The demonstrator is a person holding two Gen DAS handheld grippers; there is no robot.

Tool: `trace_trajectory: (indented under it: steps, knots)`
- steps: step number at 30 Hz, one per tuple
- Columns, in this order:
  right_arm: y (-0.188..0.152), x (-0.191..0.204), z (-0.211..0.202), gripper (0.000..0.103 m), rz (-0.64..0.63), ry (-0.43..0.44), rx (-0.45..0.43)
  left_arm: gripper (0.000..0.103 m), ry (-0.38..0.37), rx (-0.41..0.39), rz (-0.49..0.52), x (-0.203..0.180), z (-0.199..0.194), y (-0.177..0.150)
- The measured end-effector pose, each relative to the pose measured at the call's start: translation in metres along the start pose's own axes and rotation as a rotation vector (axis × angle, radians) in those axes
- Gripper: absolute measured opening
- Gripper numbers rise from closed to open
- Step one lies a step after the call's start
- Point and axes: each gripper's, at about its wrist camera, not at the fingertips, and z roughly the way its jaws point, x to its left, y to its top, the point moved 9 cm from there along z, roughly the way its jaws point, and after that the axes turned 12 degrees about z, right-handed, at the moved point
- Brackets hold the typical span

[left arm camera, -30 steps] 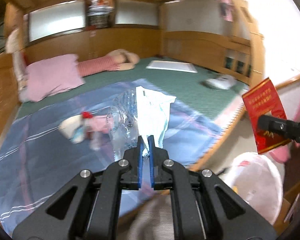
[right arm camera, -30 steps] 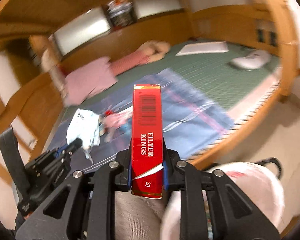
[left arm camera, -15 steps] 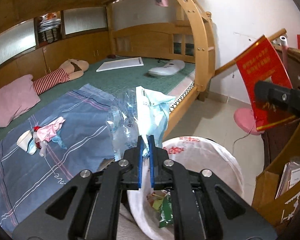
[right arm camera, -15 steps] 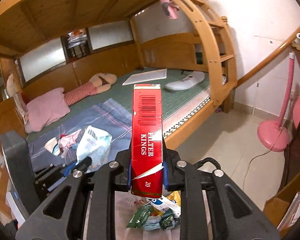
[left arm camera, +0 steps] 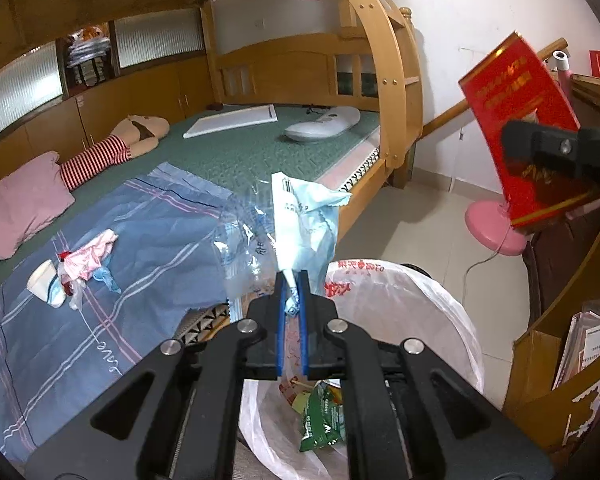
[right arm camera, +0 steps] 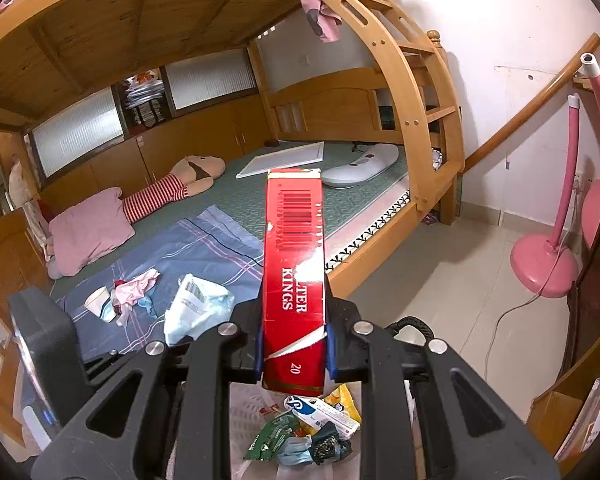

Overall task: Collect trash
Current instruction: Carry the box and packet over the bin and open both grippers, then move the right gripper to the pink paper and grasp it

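My left gripper (left arm camera: 292, 300) is shut on a crumpled pale-blue and clear plastic wrapper (left arm camera: 296, 224), held up over the near rim of a white trash bag (left arm camera: 432, 320) with wrappers in it. My right gripper (right arm camera: 292, 344) is shut on a tall red cigarette carton (right arm camera: 294, 264), standing upright above the same trash bag (right arm camera: 256, 404). In the left wrist view the red carton (left arm camera: 516, 120) shows at the upper right in the right gripper (left arm camera: 556, 148). A paper cup and pink crumpled trash (left arm camera: 72, 268) lie on the blue sheet (left arm camera: 148, 240).
A wooden bunk bed (right arm camera: 412, 120) with a curved ladder stands ahead. A pink pillow (right arm camera: 88, 232), a striped plush doll (right arm camera: 172, 188), a white board (right arm camera: 284, 158) lie on the green mat. A pink fan base (right arm camera: 544, 260) stands on the tiled floor; a cardboard box (left arm camera: 560, 364) at right.
Both grippers swung right from over the bed to above the white trash bag, each keeping its grip. In the last half second they hardly moved.
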Motion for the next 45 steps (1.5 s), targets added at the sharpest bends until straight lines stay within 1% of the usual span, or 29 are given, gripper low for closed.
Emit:
trace_trajectory:
  steps: [1, 2, 4, 5, 6, 8, 11, 15, 18, 21, 24, 27, 28, 29, 30, 31, 32, 36, 40, 42, 45]
  knots:
    - [0.0, 0.0, 0.0, 0.023, -0.001, 0.0, 0.001, 0.008, -0.007, 0.005, -0.002, -0.001, 0.002, -0.001]
    - [0.0, -0.001, 0.0, 0.023, -0.002, -0.001, 0.0, 0.012, -0.011, 0.007, -0.001, -0.003, 0.003, -0.001]
    - [0.001, 0.001, 0.0, 0.023, 0.001, -0.001, 0.001, 0.033, -0.005, 0.009, 0.003, -0.005, 0.004, -0.001]
    - [0.001, 0.0, 0.0, 0.023, 0.002, -0.002, 0.002, 0.054, 0.001, 0.005, 0.003, -0.005, 0.003, 0.0]
    - [0.001, -0.001, 0.001, 0.023, 0.004, -0.004, 0.003, 0.064, 0.01, -0.003, 0.002, -0.005, 0.001, 0.001]
    - [0.001, -0.003, 0.0, 0.023, 0.009, -0.005, 0.006, 0.068, 0.015, -0.017, 0.002, -0.005, -0.003, 0.002]
    - [-0.001, -0.004, 0.004, 0.023, 0.014, -0.002, 0.027, 0.072, 0.026, -0.019, -0.006, -0.001, -0.005, 0.003]
    - [-0.006, -0.002, 0.011, 0.023, 0.014, 0.006, 0.059, 0.072, 0.043, -0.02, -0.03, 0.009, -0.007, 0.002]
    - [-0.011, -0.002, 0.016, 0.023, 0.006, 0.012, 0.086, 0.072, 0.073, -0.042, -0.058, 0.027, -0.017, 0.002]
    - [-0.02, 0.0, 0.024, 0.023, -0.008, 0.021, 0.132, 0.072, 0.112, -0.072, -0.111, 0.055, -0.032, 0.004]
    - [-0.032, 0.0, 0.034, 0.023, -0.021, 0.022, 0.189, 0.073, 0.15, -0.099, -0.16, 0.082, -0.047, 0.004]
    - [-0.047, 0.004, 0.045, 0.024, -0.062, 0.007, 0.255, 0.075, 0.189, -0.119, -0.187, 0.103, -0.06, 0.002]
    - [-0.05, 0.006, 0.046, 0.028, -0.073, 0.007, 0.267, 0.076, 0.204, -0.121, -0.197, 0.111, -0.064, 0.0]
    - [-0.053, 0.008, 0.048, 0.04, -0.083, 0.009, 0.276, 0.076, 0.216, -0.122, -0.206, 0.119, -0.066, -0.002]
    - [-0.055, 0.011, 0.048, 0.048, -0.092, 0.008, 0.276, 0.076, 0.227, -0.122, -0.215, 0.125, -0.068, -0.004]
    - [-0.057, 0.012, 0.049, 0.063, -0.097, 0.009, 0.269, 0.076, 0.238, -0.122, -0.226, 0.132, -0.07, -0.006]
    - [-0.057, 0.014, 0.049, 0.069, -0.1, 0.014, 0.263, 0.076, 0.248, -0.122, -0.238, 0.14, -0.072, -0.009]
    - [-0.063, 0.016, 0.058, 0.069, -0.109, 0.009, 0.287, 0.076, 0.274, -0.108, -0.289, 0.165, -0.074, -0.022]
    - [-0.067, 0.024, 0.073, 0.069, -0.13, 0.006, 0.314, 0.076, 0.314, -0.083, -0.327, 0.194, -0.073, -0.043]
    - [-0.071, 0.036, 0.083, 0.069, -0.15, 0.014, 0.325, 0.078, 0.341, -0.066, -0.347, 0.213, -0.073, -0.056]
    - [-0.08, 0.063, 0.108, 0.069, -0.211, 0.038, 0.363, 0.078, 0.4, -0.027, -0.392, 0.245, -0.075, -0.084]
